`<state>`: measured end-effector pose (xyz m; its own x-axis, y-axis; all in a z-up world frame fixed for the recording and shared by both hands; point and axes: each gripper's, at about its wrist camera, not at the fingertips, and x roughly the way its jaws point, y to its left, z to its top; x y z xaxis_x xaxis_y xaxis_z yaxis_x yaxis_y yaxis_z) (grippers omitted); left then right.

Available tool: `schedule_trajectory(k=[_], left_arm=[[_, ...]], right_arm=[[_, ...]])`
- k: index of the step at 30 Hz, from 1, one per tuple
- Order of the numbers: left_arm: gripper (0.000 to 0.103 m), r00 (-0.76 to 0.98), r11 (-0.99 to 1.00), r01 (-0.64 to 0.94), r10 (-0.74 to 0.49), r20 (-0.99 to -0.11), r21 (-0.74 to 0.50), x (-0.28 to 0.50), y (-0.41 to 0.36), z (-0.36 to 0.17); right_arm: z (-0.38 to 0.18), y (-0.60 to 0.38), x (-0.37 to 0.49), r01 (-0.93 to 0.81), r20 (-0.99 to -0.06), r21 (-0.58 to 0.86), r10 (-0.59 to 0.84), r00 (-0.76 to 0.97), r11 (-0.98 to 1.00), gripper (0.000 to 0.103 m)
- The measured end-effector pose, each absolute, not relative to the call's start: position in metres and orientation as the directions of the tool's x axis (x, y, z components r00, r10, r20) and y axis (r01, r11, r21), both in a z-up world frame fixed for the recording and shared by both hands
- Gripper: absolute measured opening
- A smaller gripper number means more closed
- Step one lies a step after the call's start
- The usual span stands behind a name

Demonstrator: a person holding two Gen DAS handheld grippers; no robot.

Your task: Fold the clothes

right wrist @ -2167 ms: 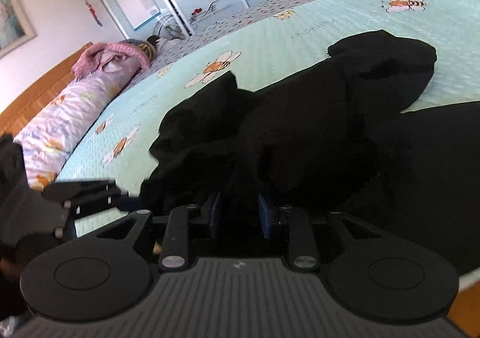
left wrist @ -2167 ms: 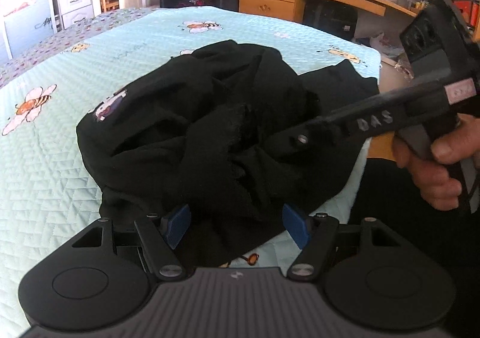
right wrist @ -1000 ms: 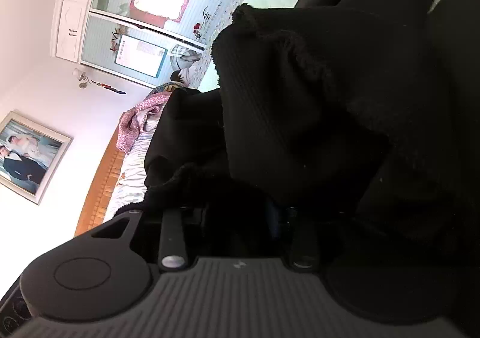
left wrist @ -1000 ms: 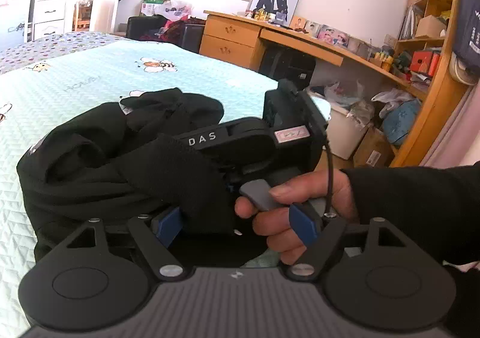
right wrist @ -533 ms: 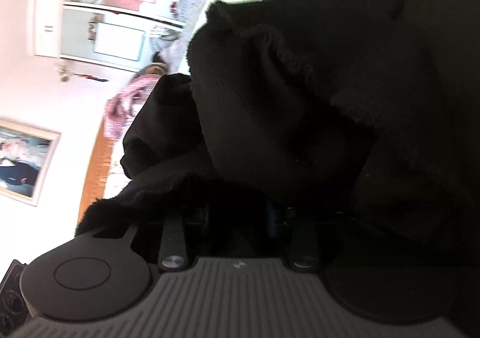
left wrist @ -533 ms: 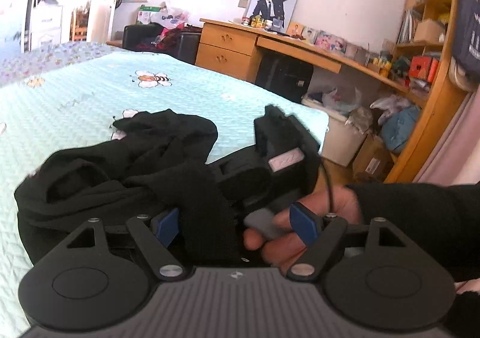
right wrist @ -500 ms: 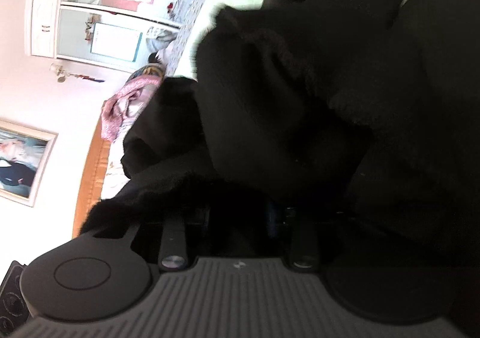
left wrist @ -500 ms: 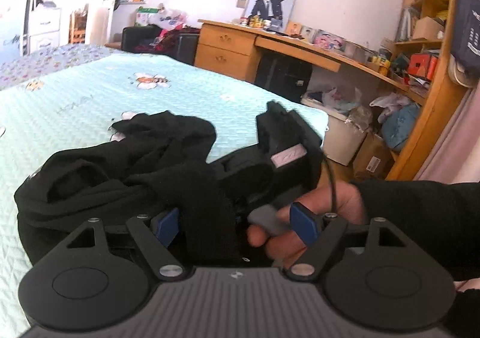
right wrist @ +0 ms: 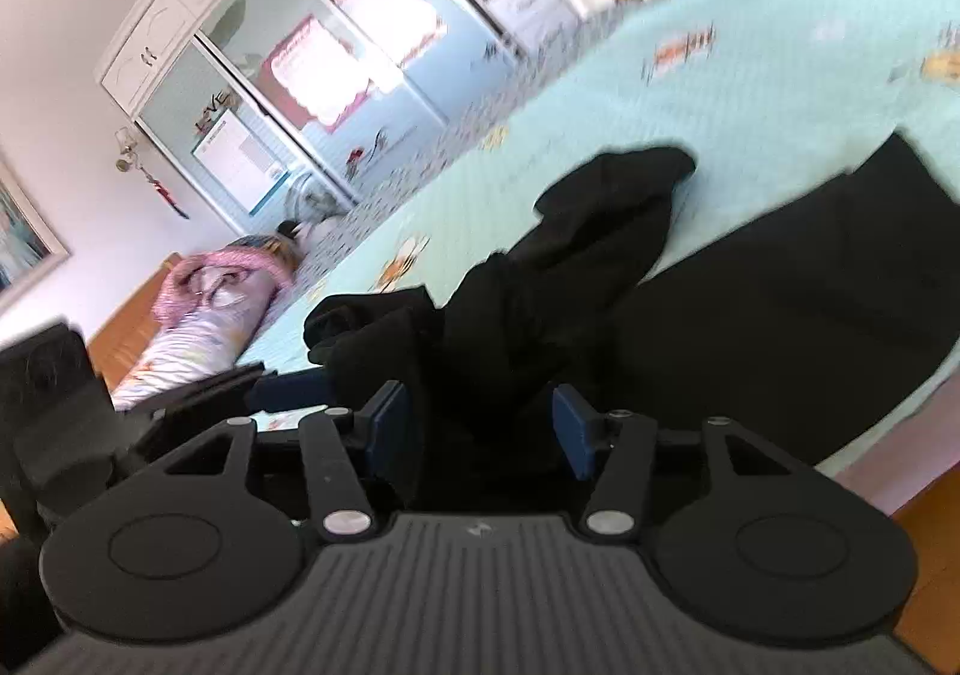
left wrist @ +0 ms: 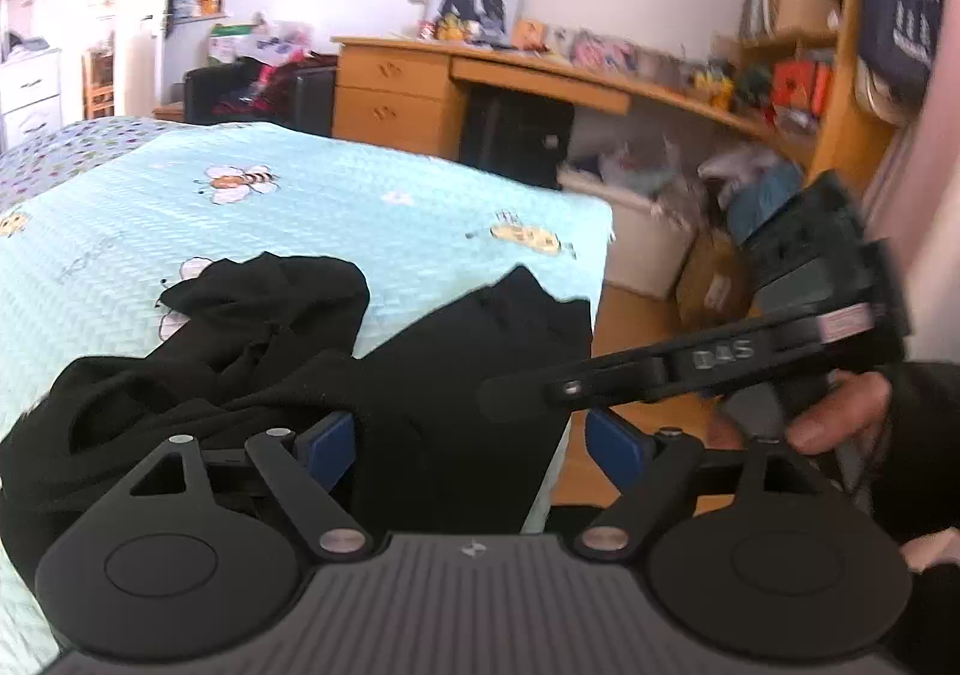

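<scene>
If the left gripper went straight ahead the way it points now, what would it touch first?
Most likely the black garment: the open left gripper has that fabric lying between and just beyond its blue pads at the bed's edge. The right gripper crosses slightly right; its depth is unclear.

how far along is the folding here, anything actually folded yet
Nothing looks folded yet. The black garment lies bunched on the bee-print bedspread, one part hanging over the bed's edge. In hand: nothing. The left gripper and right gripper are both open, blue pads apart, with cloth lying between them but not pinched. Left: spread the garment flat, then do every fold.
</scene>
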<state>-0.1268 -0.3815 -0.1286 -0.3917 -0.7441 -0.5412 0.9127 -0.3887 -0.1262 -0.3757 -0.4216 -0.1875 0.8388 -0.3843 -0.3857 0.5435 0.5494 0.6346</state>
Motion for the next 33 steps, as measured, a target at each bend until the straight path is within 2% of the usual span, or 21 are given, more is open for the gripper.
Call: schedule_trajectory(k=[3, 5, 8, 12, 17, 19, 23, 25, 28, 33], left_arm=[[0.085, -0.394, -0.401, 0.909, -0.731, -0.556, -0.117, -0.128, -0.384, -0.128], [0.085, -0.410, -0.405, 0.904, -0.726, -0.552, -0.139, -0.124, -0.381, -0.126], [0.085, -0.436, -0.446, 0.885, -0.701, -0.565, -0.130, -0.126, -0.371, -0.123], [0.085, -0.459, -0.446, 0.880, -0.710, -0.534, -0.163, -0.120, -0.373, -0.113], [0.085, -0.449, -0.309, 0.882, -0.782, -0.432, -0.357, -0.090, -0.397, -0.101], [0.085, -0.433, -0.247, 0.863, -0.811, -0.393, -0.440, -0.078, -0.406, -0.097], [0.085, -0.381, -0.140, 0.814, -0.861, -0.336, -0.563, -0.058, -0.417, -0.090], [0.085, -0.345, -0.086, 0.793, -0.879, -0.329, -0.603, -0.048, -0.416, -0.087], [0.085, -0.297, -0.006, 0.747, -0.898, -0.325, -0.665, -0.035, -0.414, -0.092], [0.085, -0.277, 0.026, 0.737, -0.900, -0.337, -0.675, -0.030, -0.411, -0.094]], right_arm=[[-0.189, -0.414, -0.369, 0.555, -0.384, 0.610, -0.402, 0.831, 0.565, 0.056], [-0.195, -0.418, -0.365, 0.565, -0.408, 0.630, -0.392, 0.825, 0.532, 0.056], [-0.197, -0.441, -0.375, 0.535, -0.376, 0.689, -0.390, 0.841, 0.489, 0.056], [-0.198, -0.434, -0.358, 0.550, -0.396, 0.625, -0.382, 0.835, 0.554, 0.057], [-0.197, -0.409, -0.347, 0.589, -0.420, 0.489, -0.419, 0.805, 0.643, 0.057], [-0.184, -0.400, -0.328, 0.606, -0.411, 0.388, -0.458, 0.788, 0.695, 0.057], [-0.173, -0.385, -0.294, 0.629, -0.417, 0.186, -0.519, 0.746, 0.755, 0.067], [-0.177, -0.388, -0.278, 0.644, -0.460, 0.154, -0.523, 0.718, 0.749, 0.067], [-0.184, -0.400, -0.271, 0.660, -0.504, 0.231, -0.492, 0.710, 0.715, 0.067], [-0.189, -0.413, -0.249, 0.680, -0.508, 0.170, -0.528, 0.681, 0.714, 0.068]])
